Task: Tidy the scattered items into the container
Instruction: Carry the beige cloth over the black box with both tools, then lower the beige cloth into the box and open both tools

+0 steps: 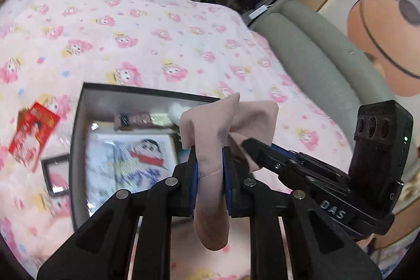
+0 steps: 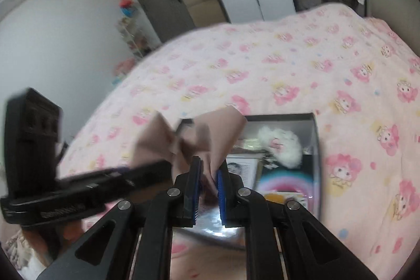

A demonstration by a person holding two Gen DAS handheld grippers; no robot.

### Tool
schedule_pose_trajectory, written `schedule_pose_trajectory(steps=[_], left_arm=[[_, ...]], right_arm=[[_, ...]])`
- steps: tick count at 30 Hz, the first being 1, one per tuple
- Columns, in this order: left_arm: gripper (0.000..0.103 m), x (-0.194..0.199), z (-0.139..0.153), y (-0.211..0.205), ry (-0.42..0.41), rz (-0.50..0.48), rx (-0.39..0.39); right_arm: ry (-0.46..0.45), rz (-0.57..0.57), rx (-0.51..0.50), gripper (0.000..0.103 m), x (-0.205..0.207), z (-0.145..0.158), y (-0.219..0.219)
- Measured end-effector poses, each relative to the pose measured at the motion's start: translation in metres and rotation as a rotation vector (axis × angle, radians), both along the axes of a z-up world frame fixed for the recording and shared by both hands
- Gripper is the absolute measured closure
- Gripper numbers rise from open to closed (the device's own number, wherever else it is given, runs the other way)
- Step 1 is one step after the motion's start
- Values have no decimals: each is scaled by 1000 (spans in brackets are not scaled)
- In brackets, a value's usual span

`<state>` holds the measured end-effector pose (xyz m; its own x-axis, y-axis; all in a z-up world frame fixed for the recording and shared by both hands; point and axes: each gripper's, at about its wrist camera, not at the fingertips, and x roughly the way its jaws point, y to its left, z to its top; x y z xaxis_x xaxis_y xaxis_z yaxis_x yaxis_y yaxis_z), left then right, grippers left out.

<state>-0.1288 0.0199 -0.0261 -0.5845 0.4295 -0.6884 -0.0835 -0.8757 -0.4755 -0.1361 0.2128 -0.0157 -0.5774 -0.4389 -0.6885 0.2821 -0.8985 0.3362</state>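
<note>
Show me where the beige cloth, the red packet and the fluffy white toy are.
beige cloth (image 1: 210,148): left wrist view, the fold pinched between the pads.
red packet (image 1: 32,134): left wrist view, middle of its printed face.
fluffy white toy (image 2: 282,147): right wrist view, its furry body inside the box.

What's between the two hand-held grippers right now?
A beige cloth spans between the left hand-held gripper and right hand-held gripper, clamped by both, shown in both wrist views.

One beige cloth (image 1: 210,138), one open box (image 1: 78,122), one red packet (image 1: 32,133), two hand-held grippers (image 1: 210,162).
</note>
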Motion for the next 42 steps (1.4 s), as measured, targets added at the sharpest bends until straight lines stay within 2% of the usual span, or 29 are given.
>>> schedule_pose_trajectory(steps=[2,5,9,11,13,15,17,20,23,25,28,30,33,37,39,42], left_arm=[[88,-16,-20,2,-46,0,-22],[88,-34,-55,5,-129,2,-58],[87,-46,-91,9,-244,46,-153],[83,-46,-99,7,-273,66,-157],[80,-43,-100,2,-283,85,-146],[78,-37,-94,-4,-269,97,-137],[78,-31,-86,-7,-247,91,-125],[78,-25,-78,-5,-228,47,-116],[78,-23,-80,6,-246,2,-148],[77,-24,-85,8,-286,57,-226],[76,-26,-84,-6,-303,234,-356],[76,-22,-73,-16,-250,280,-346],[72,-13,-61,-14,-211,219,-285],[71,-8,-74,15,-271,-20,-218],[71,-11,-86,28,-308,-78,-244],[71,-23,-107,36,-380,-67,-279]], right_arm=[[-30,-40,33,94,-12,-19,7],[-129,-77,18,94,-26,-56,20],[-198,-99,97,93,-31,-84,20],[-239,-99,120,87,-30,-91,21],[-260,-104,139,76,-30,-95,23],[-248,-122,165,72,-28,-94,27],[-212,-139,163,71,-25,-87,31],[-156,-162,104,71,-21,-76,37],[-144,-154,69,71,-23,-76,39],[-164,-137,85,71,-23,-79,33],[-206,-116,117,71,-25,-92,23],[-226,-119,132,71,-28,-99,21],[-220,-155,155,71,-31,-101,21],[-209,-126,167,71,-33,-102,14],[-211,-94,174,71,-33,-103,8],[-243,-57,197,71,-32,-109,-1]])
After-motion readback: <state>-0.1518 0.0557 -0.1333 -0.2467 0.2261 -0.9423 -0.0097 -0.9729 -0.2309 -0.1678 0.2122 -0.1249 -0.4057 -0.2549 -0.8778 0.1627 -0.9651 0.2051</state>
